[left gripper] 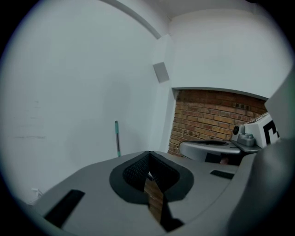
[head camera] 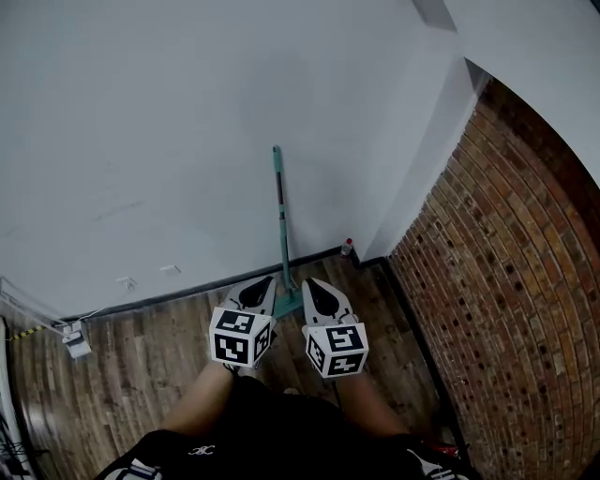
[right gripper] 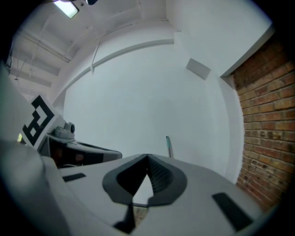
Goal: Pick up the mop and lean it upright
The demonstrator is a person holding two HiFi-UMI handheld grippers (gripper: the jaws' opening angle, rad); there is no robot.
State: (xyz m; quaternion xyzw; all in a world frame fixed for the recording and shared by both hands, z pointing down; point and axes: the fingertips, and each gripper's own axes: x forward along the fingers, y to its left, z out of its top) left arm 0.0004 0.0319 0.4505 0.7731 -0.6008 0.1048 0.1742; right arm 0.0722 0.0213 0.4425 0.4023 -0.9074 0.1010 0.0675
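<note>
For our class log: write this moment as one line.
mop: leaning on wall | left gripper: shut, empty | right gripper: shut, empty

- White plastered wall (head camera: pixel 169 131), plain, meeting a second white face at the corner.
- Red brick wall (head camera: pixel 506 281), on the right, running from the corner.
- Dark wood-plank floor (head camera: pixel 131 375).
- Black skirting strip (head camera: pixel 178 298) along the foot of the white wall.
- Small red-topped container (head camera: pixel 347 247), on the floor in the corner.
- White plug block (head camera: pixel 75 342), on the floor at left, cable attached.
- Grey square panel (left gripper: pixel 161 72), high on the wall.
- Ceiling lamp (right gripper: pixel 69 7), lit.
</note>
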